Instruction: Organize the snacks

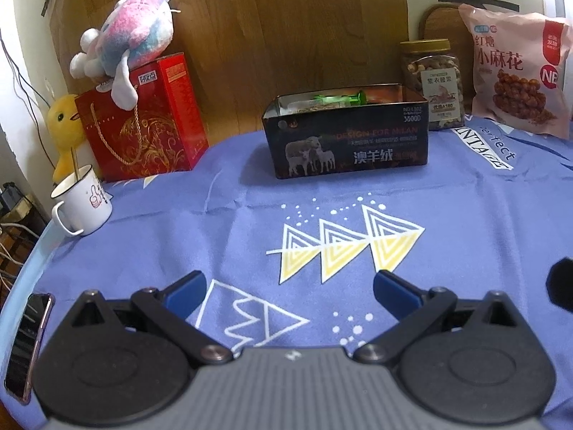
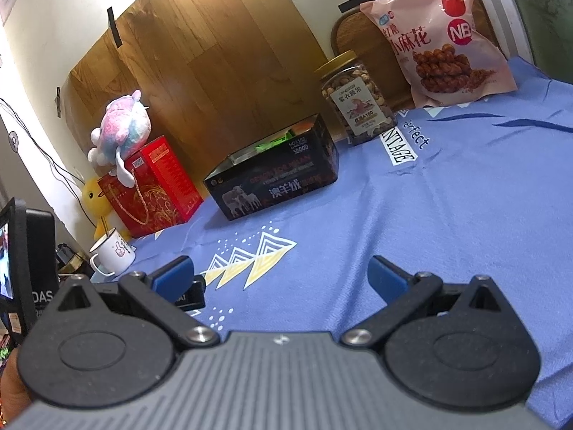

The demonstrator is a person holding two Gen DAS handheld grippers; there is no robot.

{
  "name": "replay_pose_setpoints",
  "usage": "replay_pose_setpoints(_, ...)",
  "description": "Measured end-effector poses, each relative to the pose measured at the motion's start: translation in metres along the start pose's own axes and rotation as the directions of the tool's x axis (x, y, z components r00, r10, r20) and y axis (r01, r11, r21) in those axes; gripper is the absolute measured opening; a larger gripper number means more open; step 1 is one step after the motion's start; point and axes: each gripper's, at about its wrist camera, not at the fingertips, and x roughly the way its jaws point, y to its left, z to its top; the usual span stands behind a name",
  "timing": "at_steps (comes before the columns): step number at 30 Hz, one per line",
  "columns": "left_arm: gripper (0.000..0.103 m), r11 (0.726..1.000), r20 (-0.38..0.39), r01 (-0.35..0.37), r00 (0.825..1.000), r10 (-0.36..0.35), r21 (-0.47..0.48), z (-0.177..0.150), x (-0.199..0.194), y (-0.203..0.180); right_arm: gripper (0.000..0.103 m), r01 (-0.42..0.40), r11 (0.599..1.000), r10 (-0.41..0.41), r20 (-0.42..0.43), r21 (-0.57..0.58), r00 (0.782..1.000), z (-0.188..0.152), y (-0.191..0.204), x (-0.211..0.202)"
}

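Observation:
A black tin box (image 1: 349,136) (image 2: 275,175) with sheep printed on it stands open at the back of the blue tablecloth, green-wrapped snacks (image 1: 338,98) showing inside. To its right stand a gold-lidded nut jar (image 1: 435,84) (image 2: 358,96) and a pink bag of twisted snacks (image 1: 515,71) (image 2: 440,39) leaning on the wall. My left gripper (image 1: 290,292) hovers open over the cloth, well short of the box, nothing between its blue pads. My right gripper (image 2: 281,276) is open too, empty, low over the cloth.
A red gift box (image 1: 150,125) (image 2: 150,186) with a pastel plush toy (image 1: 132,43) on top stands at the back left, a yellow duck toy (image 1: 64,125) and a white mug (image 1: 82,200) (image 2: 112,254) beside it. A phone (image 1: 27,347) lies at the table's left edge.

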Motion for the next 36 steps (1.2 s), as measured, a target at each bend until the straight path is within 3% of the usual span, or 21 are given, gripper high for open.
replay_pose_setpoints(7,0.103,0.999,0.0,0.045,0.999,-0.045,-0.02,0.001,0.001,-0.004,0.103,0.027,1.0,-0.027,-0.001,-0.011,1.0,-0.003,-0.002,-0.005)
replay_pose_setpoints(14,0.103,0.999,0.018,0.033,0.999,-0.032,-0.003,-0.002,-0.007,-0.005,0.103,0.031,1.0,-0.031,0.003,0.003,1.0,-0.003,-0.003,-0.008)
replay_pose_setpoints(19,0.103,0.998,-0.018,0.053,0.998,-0.054,-0.022,0.002,-0.006,-0.002,0.103,0.026,1.0,-0.026,0.003,-0.003,1.0,-0.004,-0.002,-0.008)
replay_pose_setpoints(36,0.103,1.0,-0.043,0.03,0.999,-0.03,0.004,-0.001,-0.002,-0.009,0.103,0.021,0.999,-0.021,0.017,0.025,1.0,-0.003,-0.014,-0.011)
